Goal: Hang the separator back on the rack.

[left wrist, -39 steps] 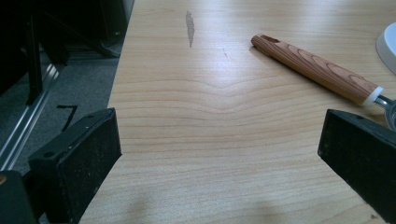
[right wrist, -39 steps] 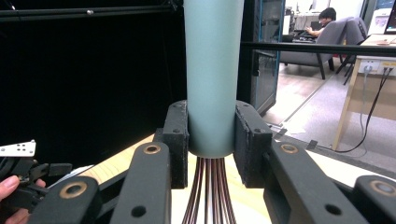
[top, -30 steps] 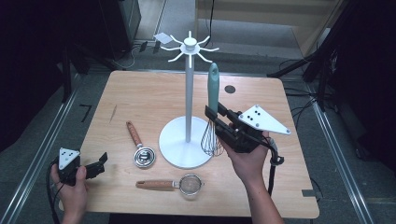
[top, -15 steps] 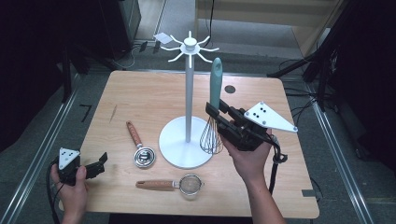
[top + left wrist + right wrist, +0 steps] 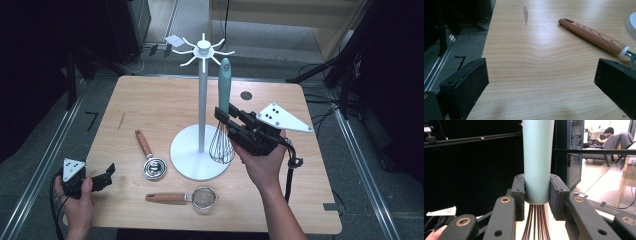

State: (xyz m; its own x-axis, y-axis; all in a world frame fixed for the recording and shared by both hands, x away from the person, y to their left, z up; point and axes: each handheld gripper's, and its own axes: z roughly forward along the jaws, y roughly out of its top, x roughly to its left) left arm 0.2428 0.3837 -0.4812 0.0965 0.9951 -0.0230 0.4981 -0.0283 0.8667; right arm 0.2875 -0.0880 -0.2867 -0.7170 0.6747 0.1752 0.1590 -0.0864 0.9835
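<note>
The whisk (image 5: 223,116) is held upright above the table (image 5: 150,105), with its teal handle on top and its wire head hanging down over the round white base of the stand (image 5: 199,159). It is just beside the white pole of this stand, on the right of it in the high view. The right gripper (image 5: 226,116) is clamped on the lower end of the handle; in the right gripper view both pads are seen pressed against the whisk (image 5: 537,160), just above the wires.

A measuring spoon (image 5: 148,155) with a wooden handle is lying left of the base, and a small strainer (image 5: 186,197) is lying in front of it. The left gripper (image 5: 102,176) is resting at the front left corner of the table, well apart from the whisk. Its jaws are apart, with nothing between them.
</note>
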